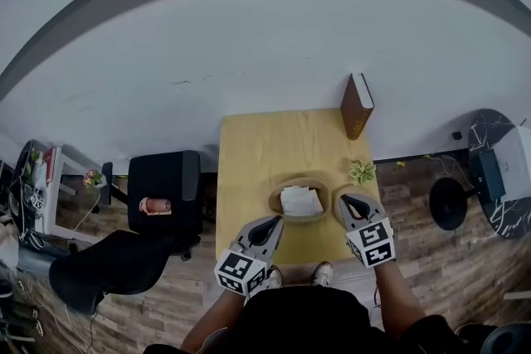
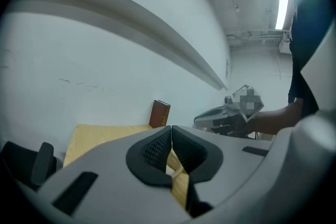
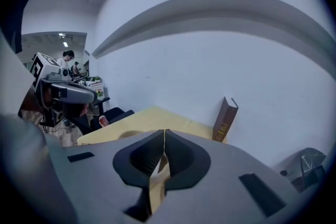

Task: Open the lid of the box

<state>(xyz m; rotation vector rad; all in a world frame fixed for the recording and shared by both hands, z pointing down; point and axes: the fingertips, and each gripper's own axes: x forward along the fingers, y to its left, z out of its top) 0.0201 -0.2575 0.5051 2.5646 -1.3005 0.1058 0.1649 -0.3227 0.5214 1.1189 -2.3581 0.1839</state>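
We held left gripper (image 1: 276, 221) and right gripper (image 1: 348, 201) clenched empty over near edge of table (image 1: 249, 145); bare top lay beyond box (image 1: 300, 201).

Table (image 1: 265, 145): pale yellow, plain. Box (image 1: 275, 199): tan rim, white contents. Lid (image 1: 338, 210): tan. Book (image 1: 357, 105): brown cover, gold spine print, white page edge. Plant (image 1: 362, 172): green. Left tongs (image 1: 276, 221), right tongs (image 1: 348, 201): grey shells, black ribbed pads. Cubes (image 1: 241, 271): black-white square markers. Chair (image 1: 164, 182): black. Shirt (image 1: 307, 319): black. Shoes (image 1: 323, 273): white. Floor (image 1: 423, 228): brown-grey wood grain. Wall (image 1: 265, 37): white, grey band. Side top (image 1: 489, 133): dark, white marble veins.
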